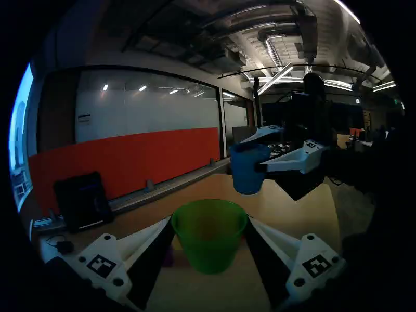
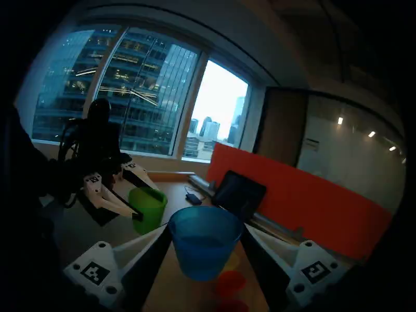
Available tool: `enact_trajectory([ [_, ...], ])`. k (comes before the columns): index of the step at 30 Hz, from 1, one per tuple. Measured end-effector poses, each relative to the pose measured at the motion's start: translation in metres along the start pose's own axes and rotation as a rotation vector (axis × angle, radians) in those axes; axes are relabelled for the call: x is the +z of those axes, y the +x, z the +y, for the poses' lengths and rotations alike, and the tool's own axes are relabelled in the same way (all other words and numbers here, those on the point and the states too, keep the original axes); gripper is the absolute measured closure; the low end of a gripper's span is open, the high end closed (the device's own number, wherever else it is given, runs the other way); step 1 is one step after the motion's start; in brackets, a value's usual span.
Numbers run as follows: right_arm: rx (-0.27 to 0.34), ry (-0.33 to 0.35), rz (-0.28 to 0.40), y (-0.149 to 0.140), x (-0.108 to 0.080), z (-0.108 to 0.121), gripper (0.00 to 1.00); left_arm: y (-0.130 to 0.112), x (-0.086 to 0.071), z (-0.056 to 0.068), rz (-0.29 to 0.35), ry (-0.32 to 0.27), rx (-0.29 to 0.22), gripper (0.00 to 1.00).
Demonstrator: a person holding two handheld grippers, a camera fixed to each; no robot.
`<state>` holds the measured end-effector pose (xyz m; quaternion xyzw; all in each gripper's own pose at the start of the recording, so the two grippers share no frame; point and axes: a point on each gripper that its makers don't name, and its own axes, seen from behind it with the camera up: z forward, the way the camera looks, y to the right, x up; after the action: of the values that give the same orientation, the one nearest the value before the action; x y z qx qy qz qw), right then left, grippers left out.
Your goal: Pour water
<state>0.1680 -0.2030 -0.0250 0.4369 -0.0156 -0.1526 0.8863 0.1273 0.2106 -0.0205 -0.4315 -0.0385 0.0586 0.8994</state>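
A green cup (image 1: 209,235) is held upright between the fingers of my left gripper (image 1: 209,244), above the wooden table (image 1: 281,200). Farther off in the left gripper view, the right gripper (image 1: 260,156) holds a blue cup (image 1: 248,167) in the air, upright. In the right gripper view that blue cup (image 2: 205,248) sits between the fingers of my right gripper (image 2: 205,255), with water showing inside it. To its left the left gripper (image 2: 136,200) holds the green cup (image 2: 147,208) a little lower, the two cups apart.
A dark tablet (image 1: 83,200) (image 2: 238,195) leans near the red wall panel (image 1: 130,158), with a small dark device and cable (image 2: 193,197) beside it. Red discs (image 2: 230,283) lie on the table below the blue cup. Windows (image 2: 130,93) stand behind the left gripper.
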Motion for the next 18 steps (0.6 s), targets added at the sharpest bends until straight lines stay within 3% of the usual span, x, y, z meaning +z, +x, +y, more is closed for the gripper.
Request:
enact_trajectory([
  [8, -0.058, -0.008, 0.022, 0.015, 0.008, 0.003, 0.07, 0.0, -0.005, 0.005, 0.018, -0.004, 0.001, 0.11],
  [18, -0.184, -0.006, 0.047, 0.041, 0.019, 0.005, 0.07, 0.002, -0.008, 0.012, 0.031, -0.014, -0.011, 0.11],
])
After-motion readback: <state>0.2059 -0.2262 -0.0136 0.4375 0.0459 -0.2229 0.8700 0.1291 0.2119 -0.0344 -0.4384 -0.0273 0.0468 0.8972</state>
